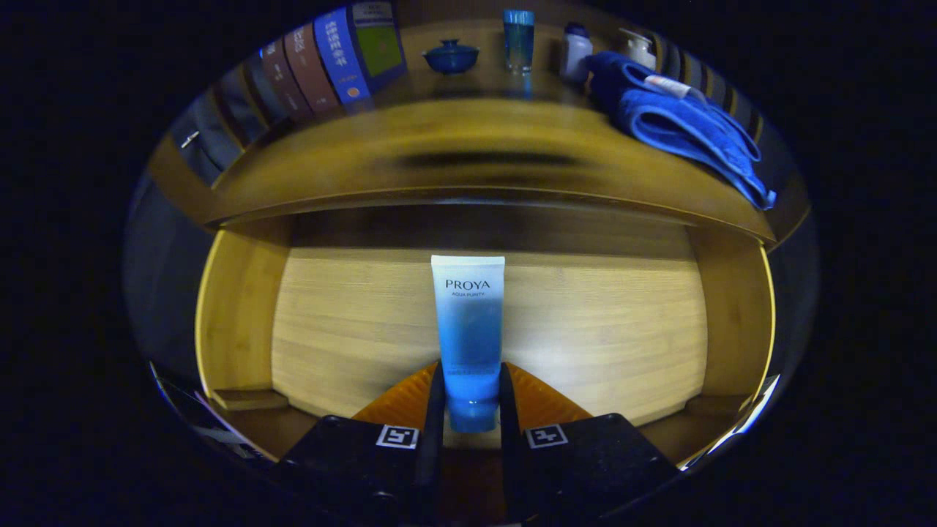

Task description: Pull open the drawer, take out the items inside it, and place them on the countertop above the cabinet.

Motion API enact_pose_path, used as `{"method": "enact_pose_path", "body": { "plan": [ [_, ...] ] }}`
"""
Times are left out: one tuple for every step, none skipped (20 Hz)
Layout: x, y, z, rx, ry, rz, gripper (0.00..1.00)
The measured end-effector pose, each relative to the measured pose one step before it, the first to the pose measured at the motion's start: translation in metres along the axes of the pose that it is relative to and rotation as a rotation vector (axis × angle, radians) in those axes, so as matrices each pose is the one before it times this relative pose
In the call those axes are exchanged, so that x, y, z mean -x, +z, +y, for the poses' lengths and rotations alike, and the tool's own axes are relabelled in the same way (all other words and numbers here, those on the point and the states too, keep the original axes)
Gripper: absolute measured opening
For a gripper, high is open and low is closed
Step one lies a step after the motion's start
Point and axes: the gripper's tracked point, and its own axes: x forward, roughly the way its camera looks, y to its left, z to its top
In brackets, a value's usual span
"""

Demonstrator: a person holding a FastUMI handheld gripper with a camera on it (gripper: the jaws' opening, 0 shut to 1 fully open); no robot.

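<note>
The wooden drawer (234, 322) stands pulled open below the countertop (381, 161). A white-and-blue cosmetic tube (468, 322) points away from me over the drawer's pale floor, cap end toward me. My gripper (471, 399) is shut on the tube's cap end, one finger pressed against each side. The rest of the tube sticks out beyond the fingertips. Whether the tube rests on the drawer floor or is lifted off it cannot be told.
On the countertop lie a folded blue towel (681, 124) at the right, a row of books (329, 58) at the left, a blue lidded bowl (451, 56), a blue glass (518, 38) and two small bottles (575, 51) at the back.
</note>
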Motion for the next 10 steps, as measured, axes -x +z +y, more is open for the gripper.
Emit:
{"method": "enact_pose_path", "body": {
  "plan": [
    [0.01280,0.00062,-0.00114,0.00082,0.00357,-0.02877,0.38],
    [0.01323,0.00195,0.00023,0.00189,0.00345,-0.02811,0.38],
    [0.01349,0.00419,0.00290,0.00508,0.00729,-0.02832,0.38],
    [0.01146,0.00890,0.00350,0.00334,0.00973,-0.02691,0.38],
    [0.00971,0.01164,0.00265,-0.00475,0.01286,-0.02756,0.38],
    [0.00771,0.01470,0.00357,-0.01366,0.00829,-0.03095,0.38],
    [0.00288,0.01664,0.00034,-0.00653,0.00053,-0.02931,0.38],
    [-0.00069,0.01602,-0.00084,0.00325,-0.00469,-0.02081,0.38],
    [-0.00192,0.01359,-0.00276,0.00589,-0.00687,-0.00889,0.38],
    [-0.00335,0.01409,0.00103,0.00008,0.00413,-0.00476,0.38]
  ]
}}
